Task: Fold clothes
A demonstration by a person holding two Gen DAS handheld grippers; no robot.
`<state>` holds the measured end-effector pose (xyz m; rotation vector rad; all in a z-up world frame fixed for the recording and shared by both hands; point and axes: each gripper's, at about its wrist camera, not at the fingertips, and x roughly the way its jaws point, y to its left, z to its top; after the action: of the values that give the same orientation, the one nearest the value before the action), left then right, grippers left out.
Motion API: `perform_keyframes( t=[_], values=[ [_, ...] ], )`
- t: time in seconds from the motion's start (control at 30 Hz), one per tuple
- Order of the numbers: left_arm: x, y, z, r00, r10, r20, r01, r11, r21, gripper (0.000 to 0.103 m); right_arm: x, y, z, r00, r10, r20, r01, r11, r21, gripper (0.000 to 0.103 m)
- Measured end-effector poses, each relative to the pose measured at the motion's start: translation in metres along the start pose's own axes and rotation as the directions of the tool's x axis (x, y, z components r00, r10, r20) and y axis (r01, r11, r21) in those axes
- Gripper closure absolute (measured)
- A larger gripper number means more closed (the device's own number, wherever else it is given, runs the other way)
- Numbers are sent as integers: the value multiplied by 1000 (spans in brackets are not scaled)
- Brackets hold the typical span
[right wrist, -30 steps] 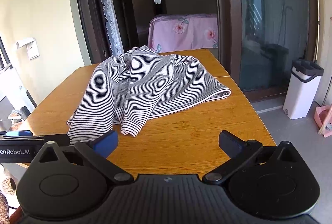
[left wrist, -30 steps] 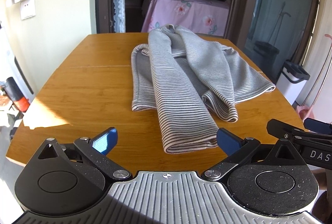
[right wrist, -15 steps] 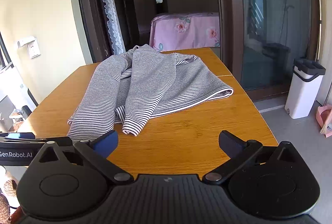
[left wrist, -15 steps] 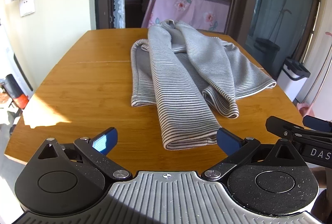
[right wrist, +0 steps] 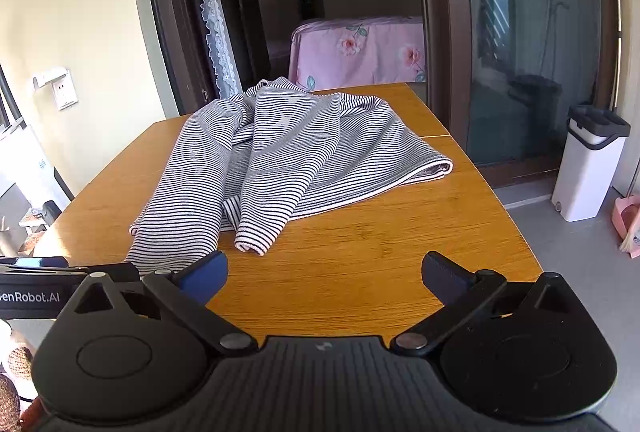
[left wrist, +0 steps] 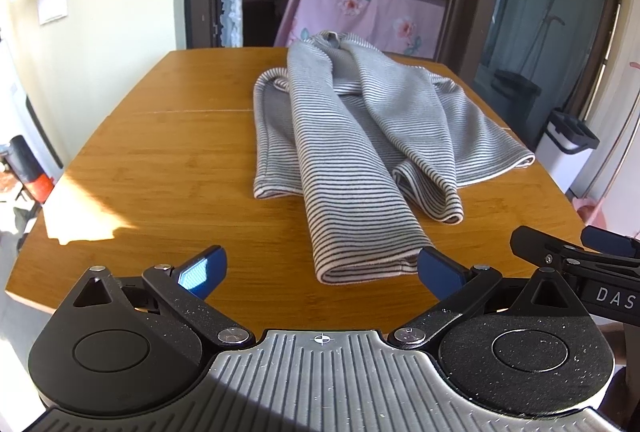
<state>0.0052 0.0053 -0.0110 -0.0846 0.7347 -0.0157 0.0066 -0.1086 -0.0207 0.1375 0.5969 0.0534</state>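
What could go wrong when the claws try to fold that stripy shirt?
The striped shirt lies bunched, its sleeves folded over its body, so a claw might pinch several layers together and make a messy fold. Its far end sits at the far edge of the wooden table, so a push away might slide it off. Both the left claw and right claw are open, holding nothing.

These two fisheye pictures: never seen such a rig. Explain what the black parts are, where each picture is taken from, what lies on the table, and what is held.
No robot arm here: a person holds one two-finger tool in each hand, each with a camera looking forward along its fingers. One picture is from the left tool, the other from the right tool. Both stand open and hold nothing. On the wooden table lies a grey striped garment, partly folded, its sleeves laid toward the camera. The black bar at each picture's edge is the other tool.
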Motion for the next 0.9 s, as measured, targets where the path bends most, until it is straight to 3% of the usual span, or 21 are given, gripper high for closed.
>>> perform_keyframes(
  t=[0.9],
  values=[
    [1, 4, 2, 1000, -2, -4, 2, 1000, -17, 0, 3, 2, 0, 1000, 5, -16, -5, 1000, -6, 0]
  ],
)
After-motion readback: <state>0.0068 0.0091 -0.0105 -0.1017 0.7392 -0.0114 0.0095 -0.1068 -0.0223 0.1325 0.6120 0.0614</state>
